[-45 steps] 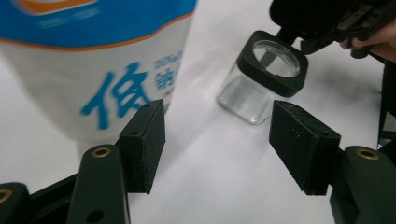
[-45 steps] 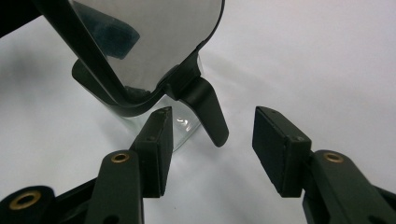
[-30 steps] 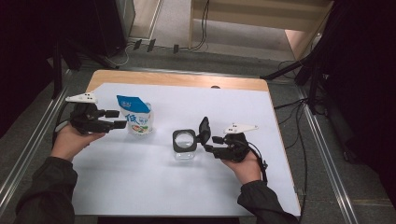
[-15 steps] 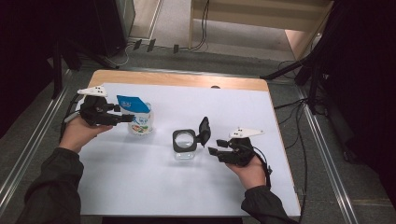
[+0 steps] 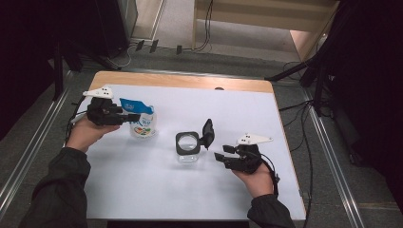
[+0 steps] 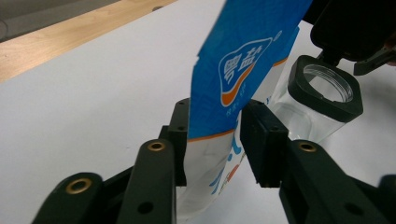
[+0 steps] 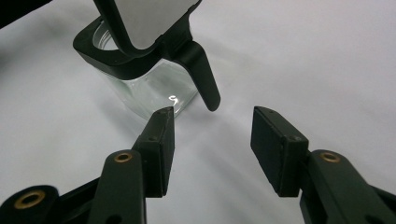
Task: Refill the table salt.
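Observation:
A blue-and-white pouch (image 5: pixel 142 128) stands upright at the left of the white table sheet (image 5: pixel 157 190). My left gripper (image 5: pixel 134 116) reaches it from the left; its jaws have just been closing and now press the pouch's blue upper part (image 6: pixel 233 70) from both sides. A clear glass jar (image 5: pixel 188 144) with a black square collar stands mid-table, its black lid (image 5: pixel 207 133) flipped up on the right side. My right gripper (image 5: pixel 219 156) sits low just right of the jar, open, with nothing between its pads (image 7: pixel 161 140). The jar (image 7: pixel 154 88) is a little ahead of them.
A bare wooden strip (image 5: pixel 180 81) runs along the table's far edge. Metal rails and cables lie on the floor on both sides. Dark equipment stands at the far left and right. White sheet lies bare in front of the jar, toward the person.
My left gripper moved right to the pouch and its jaws closed onto the pouch's top. The right gripper, the jar and its lid stayed about where they were.

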`<action>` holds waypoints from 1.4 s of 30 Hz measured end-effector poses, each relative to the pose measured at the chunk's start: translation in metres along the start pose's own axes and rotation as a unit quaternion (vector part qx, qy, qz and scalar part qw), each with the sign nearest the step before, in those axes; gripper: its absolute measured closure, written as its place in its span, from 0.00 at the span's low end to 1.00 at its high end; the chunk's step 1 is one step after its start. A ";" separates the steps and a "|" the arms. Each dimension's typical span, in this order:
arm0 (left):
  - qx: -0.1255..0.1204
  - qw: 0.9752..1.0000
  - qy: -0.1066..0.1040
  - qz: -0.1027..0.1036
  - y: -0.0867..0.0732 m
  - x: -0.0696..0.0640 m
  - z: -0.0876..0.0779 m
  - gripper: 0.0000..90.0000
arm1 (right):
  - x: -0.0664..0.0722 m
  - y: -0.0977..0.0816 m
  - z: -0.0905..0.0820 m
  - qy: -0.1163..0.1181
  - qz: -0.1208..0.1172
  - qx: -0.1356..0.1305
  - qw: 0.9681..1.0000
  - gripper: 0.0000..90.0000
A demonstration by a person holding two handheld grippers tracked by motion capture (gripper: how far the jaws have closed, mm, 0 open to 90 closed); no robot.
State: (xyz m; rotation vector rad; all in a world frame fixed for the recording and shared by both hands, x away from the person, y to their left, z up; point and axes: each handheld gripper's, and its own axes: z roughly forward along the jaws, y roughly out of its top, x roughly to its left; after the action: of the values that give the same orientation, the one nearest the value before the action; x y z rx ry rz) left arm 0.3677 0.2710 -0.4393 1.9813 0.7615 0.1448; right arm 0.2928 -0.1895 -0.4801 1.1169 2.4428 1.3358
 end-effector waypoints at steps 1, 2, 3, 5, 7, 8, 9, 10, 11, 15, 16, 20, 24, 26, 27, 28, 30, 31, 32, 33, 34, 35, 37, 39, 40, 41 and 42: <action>0.003 1.000 0.008 0.005 0.000 -0.001 0.000 0.77 | 0.000 0.000 0.000 0.000 0.000 0.000 1.000 0.58; 0.007 1.000 0.020 0.013 0.001 -0.005 0.000 0.82 | 0.001 0.000 -0.001 0.011 0.004 0.001 1.000 0.62; 0.007 1.000 0.020 0.013 0.001 -0.005 0.000 0.85 | 0.001 0.000 -0.001 0.011 0.004 0.001 1.000 0.62; 0.007 0.999 0.024 0.023 0.002 -0.008 0.000 0.91 | 0.003 0.000 -0.002 0.018 0.007 -0.002 1.000 0.63; 0.006 0.999 0.024 0.029 0.003 -0.012 0.001 0.94 | 0.006 0.001 -0.003 0.019 0.005 -0.005 1.000 0.63; 0.009 0.999 0.026 0.029 0.004 -0.013 0.001 0.95 | 0.007 0.001 -0.003 0.020 0.003 -0.005 1.000 0.63; 0.010 0.999 0.022 0.022 0.004 -0.015 0.001 0.96 | 0.008 0.001 -0.004 0.021 0.000 -0.004 1.000 0.63; 0.008 1.000 0.018 0.005 0.004 -0.015 0.001 0.99 | 0.009 0.002 -0.004 0.022 -0.001 -0.004 1.000 0.63; 0.009 1.000 0.017 -0.001 0.004 -0.015 0.000 0.99 | 0.010 0.002 -0.004 0.022 -0.002 -0.004 1.000 0.63; 0.011 1.000 0.018 -0.012 0.003 -0.021 -0.001 1.00 | 0.012 0.002 -0.004 0.025 -0.002 -0.006 1.000 0.63; 0.007 1.000 0.017 -0.020 0.002 -0.023 -0.001 1.00 | 0.013 0.002 -0.004 0.025 -0.005 -0.007 1.000 0.63; 0.001 1.000 0.007 -0.019 -0.002 -0.024 -0.002 1.00 | 0.014 0.002 -0.003 0.026 -0.006 -0.003 1.000 0.63; 0.002 1.000 -0.007 -0.001 -0.002 -0.026 -0.001 0.89 | 0.016 0.003 -0.001 0.028 -0.011 -0.001 1.000 0.63; 0.011 1.000 -0.001 0.008 -0.003 -0.027 0.002 0.87 | 0.017 0.003 -0.001 0.029 -0.011 -0.001 1.000 0.63; 0.022 1.000 0.003 0.012 -0.004 -0.027 0.003 0.87 | 0.017 0.003 -0.002 0.029 -0.012 -0.001 1.000 0.63; 0.018 1.000 0.004 0.014 -0.004 -0.026 0.003 0.89 | 0.018 0.003 -0.002 0.029 -0.012 -0.003 1.000 0.63; 0.015 1.000 0.019 0.011 -0.003 -0.027 0.001 0.96 | 0.020 0.003 -0.003 0.031 -0.014 -0.006 0.999 0.63; 0.016 1.000 0.017 0.004 -0.003 -0.026 0.001 0.98 | 0.022 0.004 -0.003 0.033 -0.016 -0.009 0.999 0.63; 0.017 1.000 0.018 -0.001 -0.003 -0.026 0.000 0.99 | 0.025 0.004 -0.004 0.035 -0.014 -0.010 0.999 0.63; 0.017 1.000 0.018 -0.004 -0.002 -0.026 0.000 1.00 | 0.028 0.004 -0.004 0.038 -0.017 -0.011 0.999 0.63; 0.022 1.000 0.017 -0.007 -0.001 -0.026 0.000 1.00 | 0.031 0.005 -0.005 0.040 -0.020 -0.012 0.999 0.63; 0.018 1.000 0.022 -0.011 -0.001 -0.028 0.001 1.00 | 0.035 0.005 -0.006 0.042 -0.024 -0.014 0.999 0.63; 0.020 0.999 0.022 -0.019 0.002 -0.029 -0.001 1.00 | 0.043 0.006 -0.006 0.046 -0.032 -0.016 0.998 0.63; 0.022 0.999 0.019 -0.030 0.004 -0.029 -0.003 1.00 | 0.045 0.006 -0.006 0.048 -0.033 -0.018 0.998 0.63; 0.021 0.999 0.019 -0.034 0.006 -0.031 -0.006 1.00 | 0.049 0.007 -0.005 0.054 -0.032 -0.015 0.998 0.64; 0.021 0.999 0.019 -0.034 0.006 -0.031 -0.006 1.00 | 0.051 0.008 -0.004 0.056 -0.032 -0.015 0.998 0.64; 0.016 0.999 0.018 -0.037 0.010 -0.035 -0.008 1.00 | 0.054 0.008 -0.004 0.060 -0.035 -0.016 0.997 0.64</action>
State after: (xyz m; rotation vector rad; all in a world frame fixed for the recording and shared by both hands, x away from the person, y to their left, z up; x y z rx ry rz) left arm 0.3410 0.2543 -0.4196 1.9822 0.8644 0.1249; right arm 0.2573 -0.1534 -0.4601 0.9608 2.5080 1.4539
